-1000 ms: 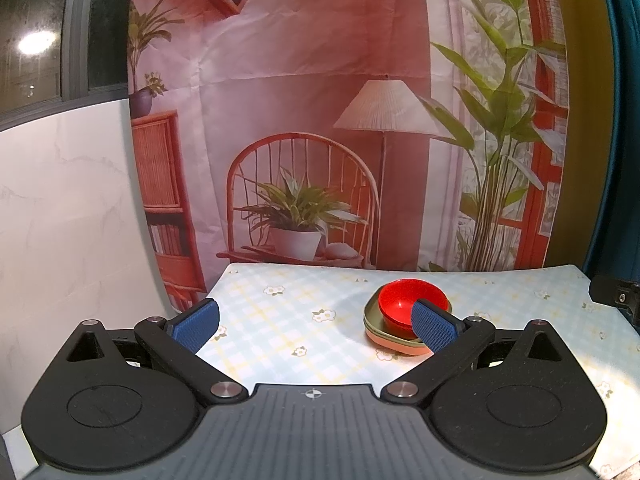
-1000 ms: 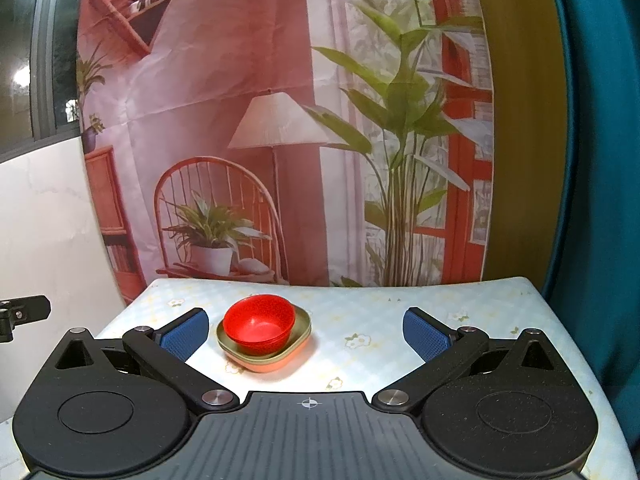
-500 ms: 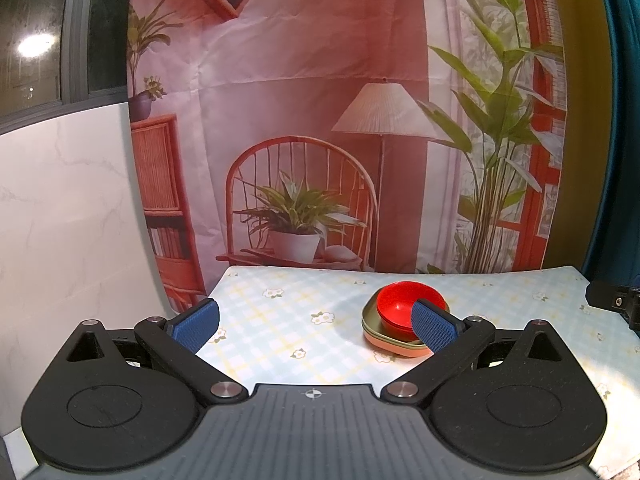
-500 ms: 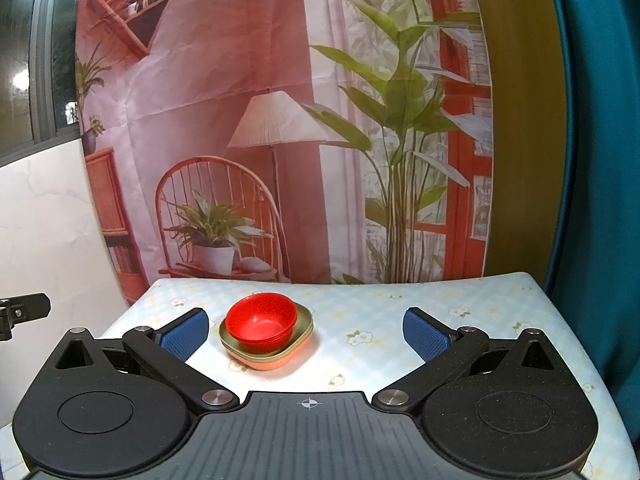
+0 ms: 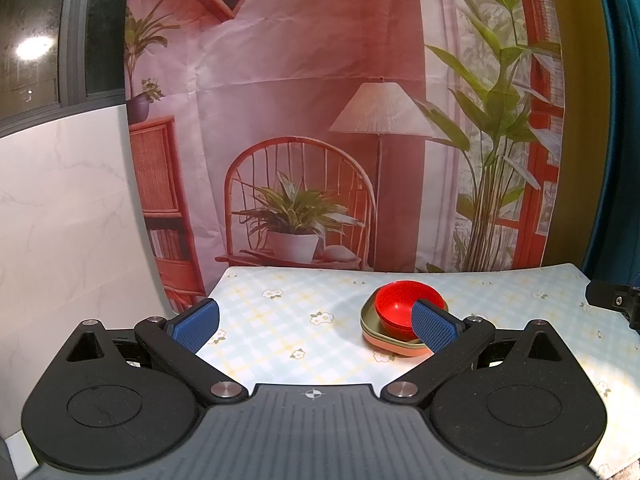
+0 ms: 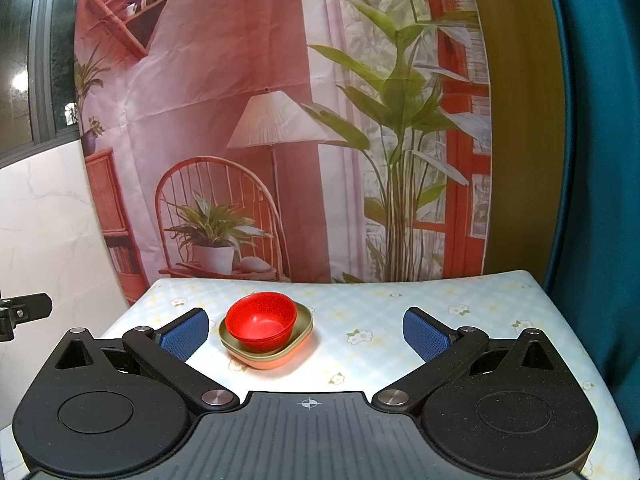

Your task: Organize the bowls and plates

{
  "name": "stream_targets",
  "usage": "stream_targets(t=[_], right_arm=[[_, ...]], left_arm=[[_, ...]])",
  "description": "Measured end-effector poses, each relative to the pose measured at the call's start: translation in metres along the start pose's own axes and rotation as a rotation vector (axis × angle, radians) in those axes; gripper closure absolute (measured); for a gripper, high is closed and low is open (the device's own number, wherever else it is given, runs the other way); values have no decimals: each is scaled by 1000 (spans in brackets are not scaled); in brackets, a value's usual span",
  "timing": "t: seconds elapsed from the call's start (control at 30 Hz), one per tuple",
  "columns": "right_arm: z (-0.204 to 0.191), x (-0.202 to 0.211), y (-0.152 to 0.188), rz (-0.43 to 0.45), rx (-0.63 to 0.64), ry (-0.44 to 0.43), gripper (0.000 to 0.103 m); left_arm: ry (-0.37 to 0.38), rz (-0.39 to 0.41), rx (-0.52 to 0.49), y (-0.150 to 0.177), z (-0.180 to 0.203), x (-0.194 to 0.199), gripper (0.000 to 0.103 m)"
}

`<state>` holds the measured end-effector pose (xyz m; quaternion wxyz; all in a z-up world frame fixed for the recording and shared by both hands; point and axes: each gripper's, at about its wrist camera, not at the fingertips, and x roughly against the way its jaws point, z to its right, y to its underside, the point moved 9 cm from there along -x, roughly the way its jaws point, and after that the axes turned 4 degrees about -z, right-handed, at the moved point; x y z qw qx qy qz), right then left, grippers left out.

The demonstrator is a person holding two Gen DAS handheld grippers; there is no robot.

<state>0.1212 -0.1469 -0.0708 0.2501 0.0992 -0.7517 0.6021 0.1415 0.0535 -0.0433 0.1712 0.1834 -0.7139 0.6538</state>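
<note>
A red bowl [image 5: 400,306] sits nested in an olive-green plate [image 5: 370,328], which lies on an orange plate [image 5: 394,350], all on the flowered tablecloth. In the right wrist view the red bowl [image 6: 260,320] rests on the green plate [image 6: 302,328] and the orange plate [image 6: 266,362]. My left gripper [image 5: 316,326] is open and empty, held back from the stack, which lies behind its right fingertip. My right gripper [image 6: 306,332] is open and empty, with the stack ahead near its left finger.
The table [image 6: 400,308] has a pale checked cloth with small flowers. A printed room backdrop [image 6: 280,120] hangs behind its far edge. A white marble wall [image 5: 60,220] stands at the left and a teal curtain [image 6: 600,160] at the right.
Both grippers have drawn slightly back and up from the stack, which now sits a little lower and farther in view. The bowl and plates have not moved.
</note>
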Motion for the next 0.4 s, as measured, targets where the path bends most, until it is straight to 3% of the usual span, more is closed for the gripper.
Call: stream_targets(t=[0.4], right_arm=[[-1,2,6,-5,-5,4,0]], left_arm=[[9,-5,-2,1,-4,-3,0]])
